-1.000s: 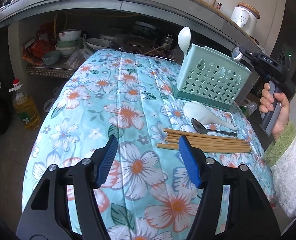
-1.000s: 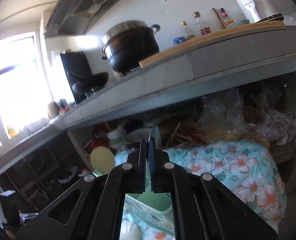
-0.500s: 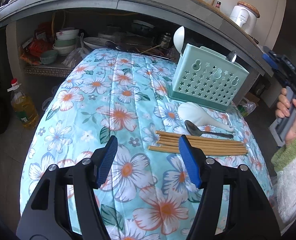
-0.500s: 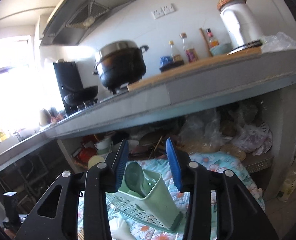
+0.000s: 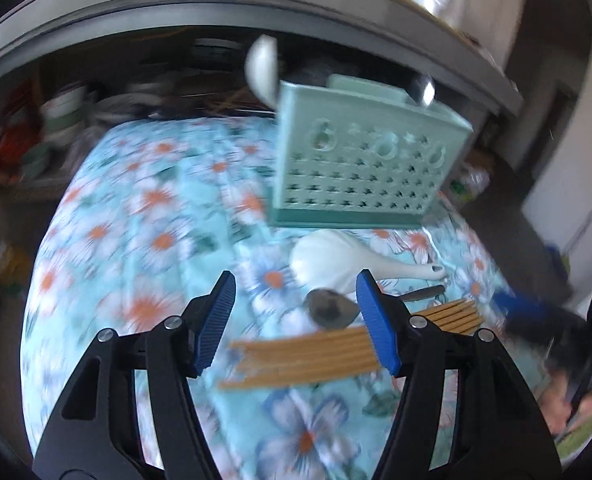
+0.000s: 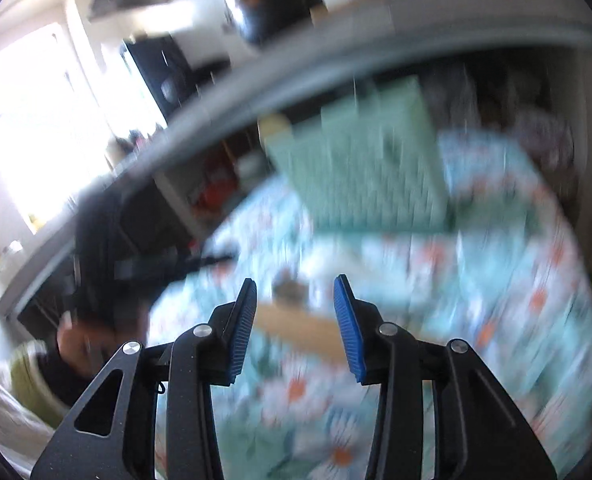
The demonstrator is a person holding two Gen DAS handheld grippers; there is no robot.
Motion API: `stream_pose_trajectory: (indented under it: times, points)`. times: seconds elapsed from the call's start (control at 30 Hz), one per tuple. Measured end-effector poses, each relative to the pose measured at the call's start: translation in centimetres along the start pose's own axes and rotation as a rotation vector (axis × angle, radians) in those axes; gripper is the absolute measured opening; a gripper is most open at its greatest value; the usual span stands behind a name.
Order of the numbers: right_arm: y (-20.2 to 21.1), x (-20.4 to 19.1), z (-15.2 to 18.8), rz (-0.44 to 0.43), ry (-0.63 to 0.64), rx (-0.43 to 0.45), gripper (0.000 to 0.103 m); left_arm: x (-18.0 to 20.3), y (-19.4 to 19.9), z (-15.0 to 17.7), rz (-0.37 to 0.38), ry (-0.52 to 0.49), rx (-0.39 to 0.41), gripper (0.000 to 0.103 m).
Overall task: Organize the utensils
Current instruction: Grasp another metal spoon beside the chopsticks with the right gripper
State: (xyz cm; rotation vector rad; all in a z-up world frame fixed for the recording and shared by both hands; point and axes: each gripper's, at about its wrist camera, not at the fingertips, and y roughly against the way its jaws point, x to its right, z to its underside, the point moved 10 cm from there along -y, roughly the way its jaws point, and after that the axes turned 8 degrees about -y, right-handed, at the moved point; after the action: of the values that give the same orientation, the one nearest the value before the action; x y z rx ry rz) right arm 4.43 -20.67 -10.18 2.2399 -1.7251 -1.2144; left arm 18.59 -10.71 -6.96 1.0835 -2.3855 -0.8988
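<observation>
My left gripper [image 5: 294,320] stands open low over the flowered tablecloth [image 5: 144,240], with nothing between its fingers. Just beyond its tips lies a bundle of wooden chopsticks [image 5: 303,356]. A metal spoon [image 5: 329,308] and a white rice paddle [image 5: 335,260] lie behind them. The green perforated utensil holder [image 5: 359,168] stands further back, with a white spoon [image 5: 262,68] and a metal spoon [image 5: 421,88] upright in it. My right gripper [image 6: 294,292] is open and empty, tilted down over the blurred chopsticks [image 6: 296,328], facing the holder [image 6: 359,172].
A grey counter edge [image 5: 216,12] overhangs the table's far side, with bowls and dishes [image 5: 56,120] stored on the shelf beneath. In the right wrist view the left gripper's body [image 6: 156,268], a hand [image 6: 80,344] and a green cuff [image 6: 28,372] are at the left.
The right gripper opened from shut, left a metal spoon standing in the holder and swung down toward the table. The left gripper moved closer to the chopsticks and rolled a little.
</observation>
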Motion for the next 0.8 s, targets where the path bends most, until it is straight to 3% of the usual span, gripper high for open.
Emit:
stream_pose_trajectory:
  times: [0.17,0.4,0.6,0.8]
  points:
    - [-0.4,-0.2,1.4,-0.003,0.000,-0.024,0.040,0.5,-4.1,-1.2,-0.055,-0.128,-0.062,0.058]
    - [-0.4,1.2,0.8,-0.027,-0.067,-0.027,0.040,-2.2,-8.2,0.9,-0.158,-0.127,-0.194,0.046]
    - [-0.8,1.2,0.6,0.007,-0.030,-0.039,0.040,-3.3,-6.2,0.9,-0.150,-0.068,-0.147,0.046]
    - [-2.2,-1.3,-1.2,0.016,0.120,-0.091,0.040,-5.3,-4.1,1.7,-0.173,0.018,-0.113,0.046]
